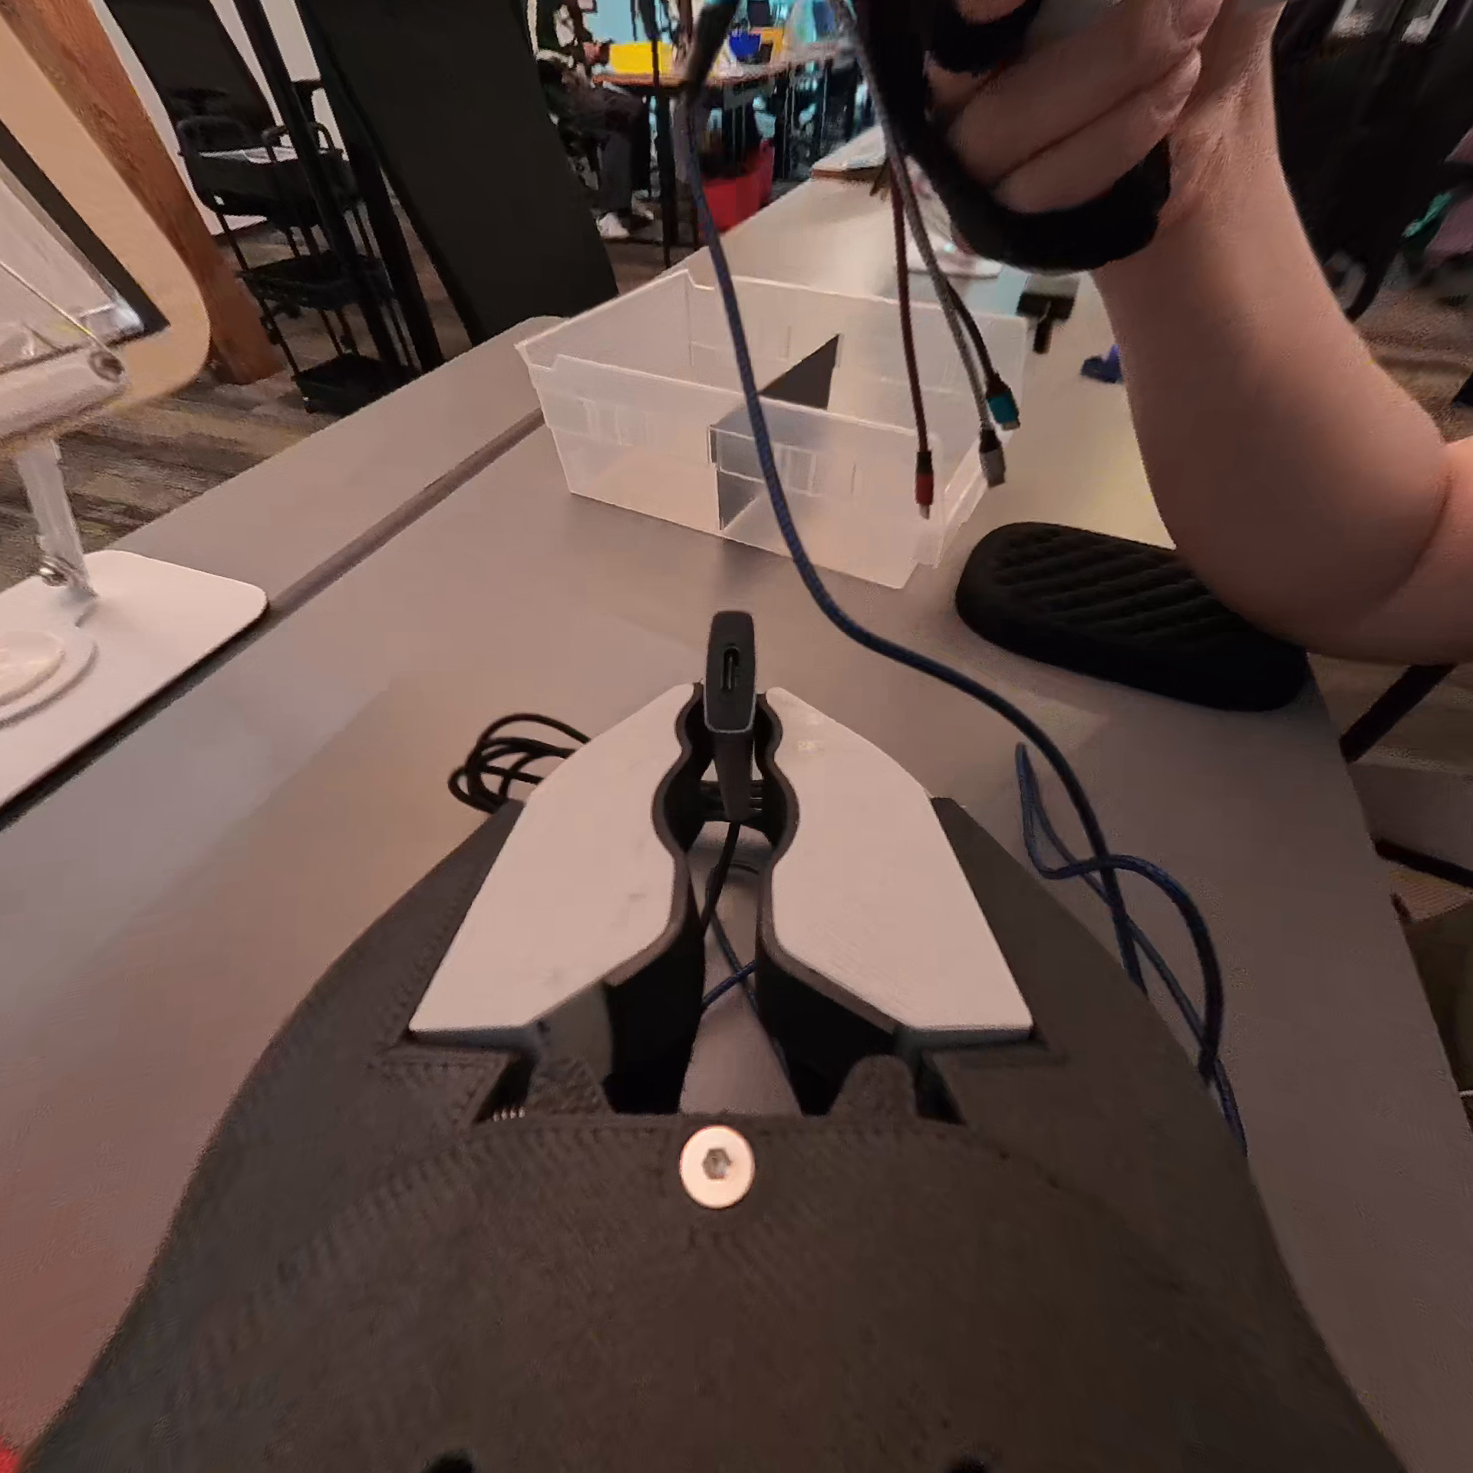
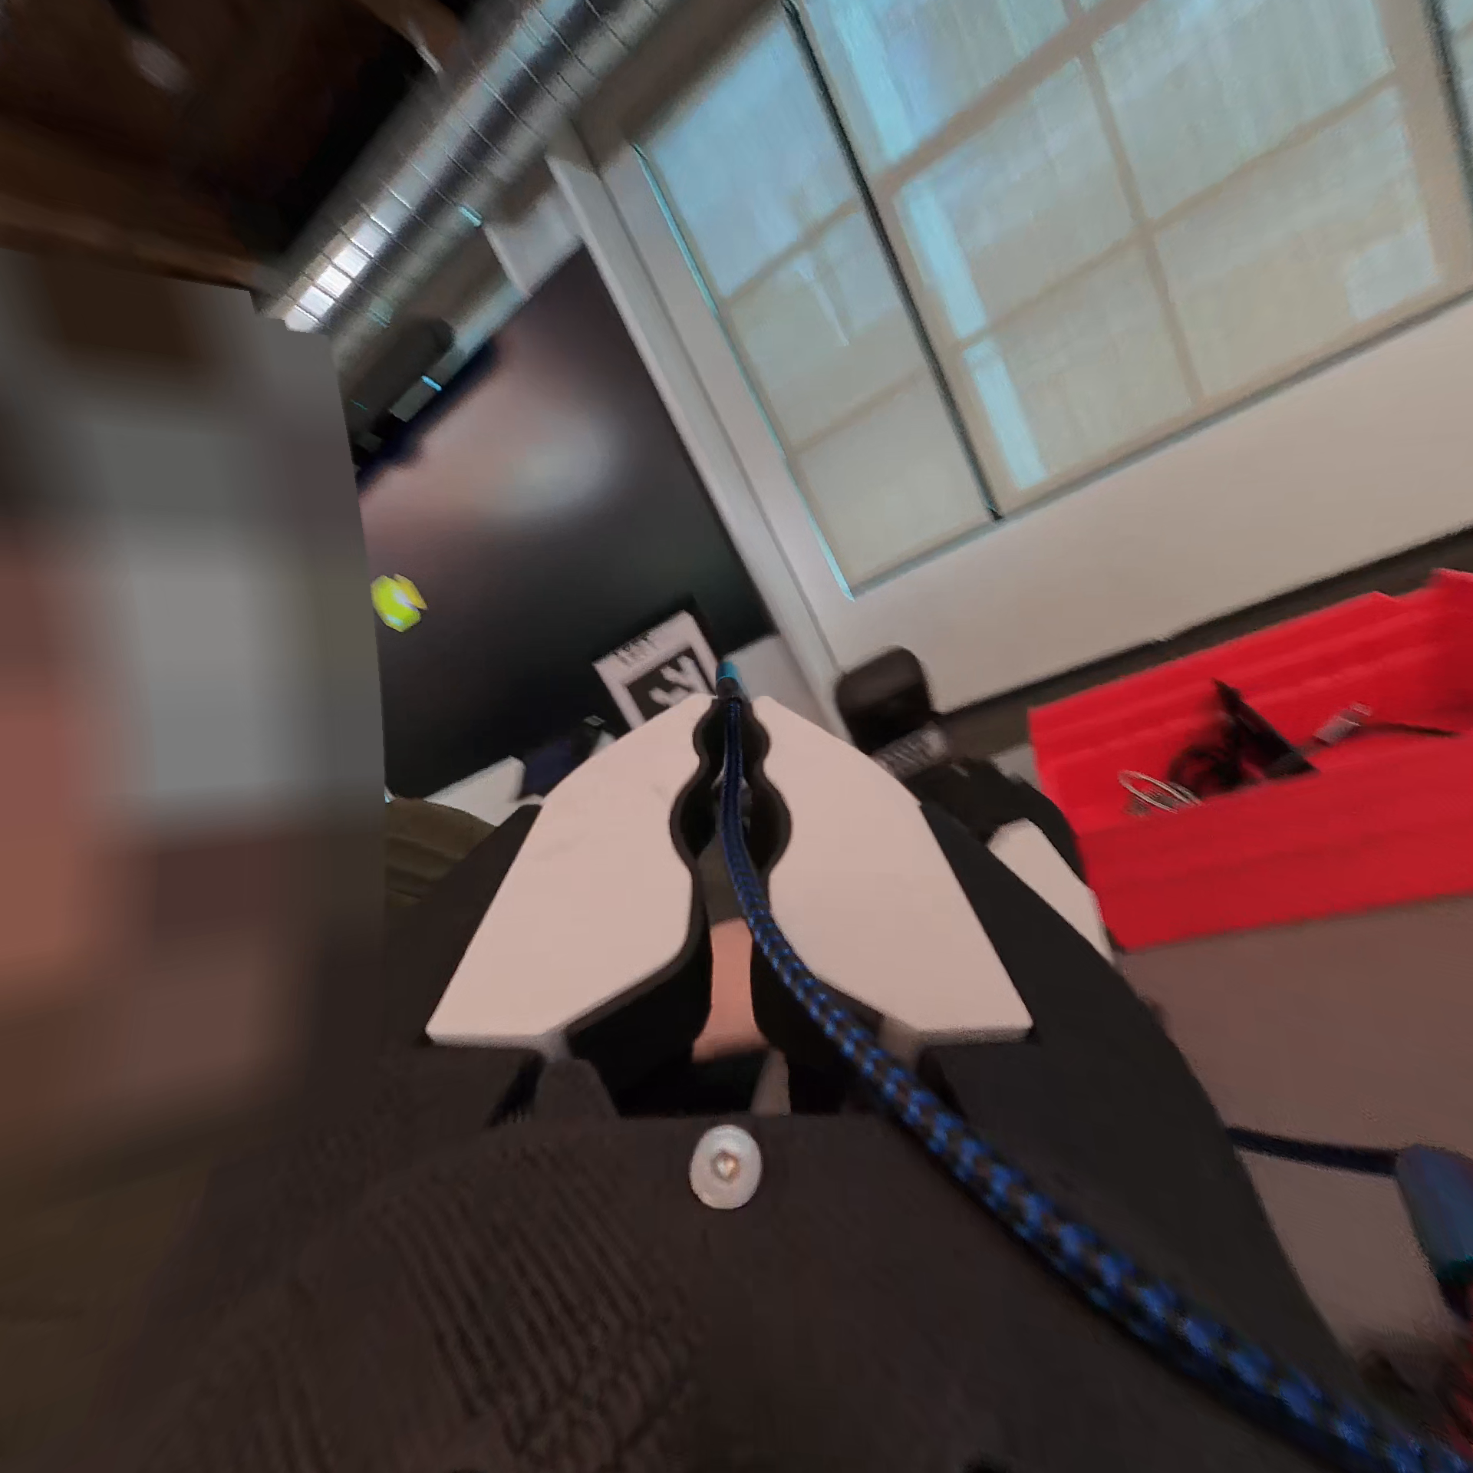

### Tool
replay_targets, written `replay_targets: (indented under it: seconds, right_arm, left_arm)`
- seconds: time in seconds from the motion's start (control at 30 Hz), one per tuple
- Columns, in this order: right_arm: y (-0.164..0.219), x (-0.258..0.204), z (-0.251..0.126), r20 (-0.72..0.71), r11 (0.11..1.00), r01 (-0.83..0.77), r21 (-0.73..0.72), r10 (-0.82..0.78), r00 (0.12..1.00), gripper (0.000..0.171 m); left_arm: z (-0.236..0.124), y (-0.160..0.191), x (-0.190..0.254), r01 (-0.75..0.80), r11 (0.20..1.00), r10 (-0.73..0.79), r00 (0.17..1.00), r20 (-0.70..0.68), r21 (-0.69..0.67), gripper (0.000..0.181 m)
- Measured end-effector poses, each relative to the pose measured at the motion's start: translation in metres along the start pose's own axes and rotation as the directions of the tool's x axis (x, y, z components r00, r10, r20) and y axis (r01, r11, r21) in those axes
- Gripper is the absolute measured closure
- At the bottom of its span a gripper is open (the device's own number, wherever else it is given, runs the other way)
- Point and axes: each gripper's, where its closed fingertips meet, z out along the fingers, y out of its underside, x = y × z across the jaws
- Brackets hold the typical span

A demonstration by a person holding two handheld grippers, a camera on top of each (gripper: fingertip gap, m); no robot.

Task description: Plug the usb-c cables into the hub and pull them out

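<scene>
My left gripper (image 1: 729, 701) is shut on a dark grey USB hub (image 1: 729, 669), held upright above the grey table (image 1: 398, 717) with an empty port facing me. The hub's black lead (image 1: 510, 757) coils on the table behind. My right gripper (image 2: 732, 705) is shut on a blue braided cable (image 2: 737, 813), its blue plug tip (image 2: 727, 681) poking past the fingertips; this view points up at the room. In the left wrist view the blue cable (image 1: 765, 494) hangs from the raised right hand (image 1: 1100, 104), with red (image 1: 923, 470), grey (image 1: 992, 458) and teal (image 1: 1003, 406) plugs dangling beside it.
A clear plastic bin with a divider (image 1: 638, 414) stands on the table beyond the hub. A black ribbed pad (image 1: 1116, 606) lies at the right under the forearm. A white stand base (image 1: 143, 622) is at the left. A red bin (image 2: 1275, 797) shows in the right wrist view. About 20 centimeters separates my left fingertips from my right.
</scene>
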Motion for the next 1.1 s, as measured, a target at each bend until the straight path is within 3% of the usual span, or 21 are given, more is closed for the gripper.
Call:
replay_targets:
  seconds: [0.23,0.4,0.57,0.87,1.1]
  right_arm:
    - [0.017,0.026,-0.002,-0.182,0.989,0.056,-0.137,-0.081,0.98,0.168]
    - [0.021,0.043,-0.004,-0.276,0.973,0.138,-0.188,-0.187,0.943,0.168]
    - [0.019,0.062,-0.009,-0.352,0.954,0.219,-0.207,-0.281,0.893,0.168]
    - [0.027,0.07,0.009,-0.327,0.965,0.21,-0.156,-0.252,0.911,0.167]
    - [0.035,0.076,0.021,-0.317,0.98,0.163,-0.117,-0.193,0.929,0.168]
  left_arm:
    - [-0.018,-0.026,-0.007,-0.172,0.974,0.181,0.982,0.049,-0.148,0.173]
    - [-0.028,-0.048,-0.016,-0.269,0.944,0.274,0.962,0.003,-0.19,0.173]
    - [-0.033,-0.07,-0.025,-0.291,0.948,0.283,0.956,-0.078,-0.13,0.173]
    - [-0.039,-0.079,-0.024,-0.206,0.977,0.211,0.959,-0.19,0.047,0.173]
    - [-0.035,-0.077,-0.018,-0.202,0.978,0.209,0.95,-0.231,0.056,0.173]
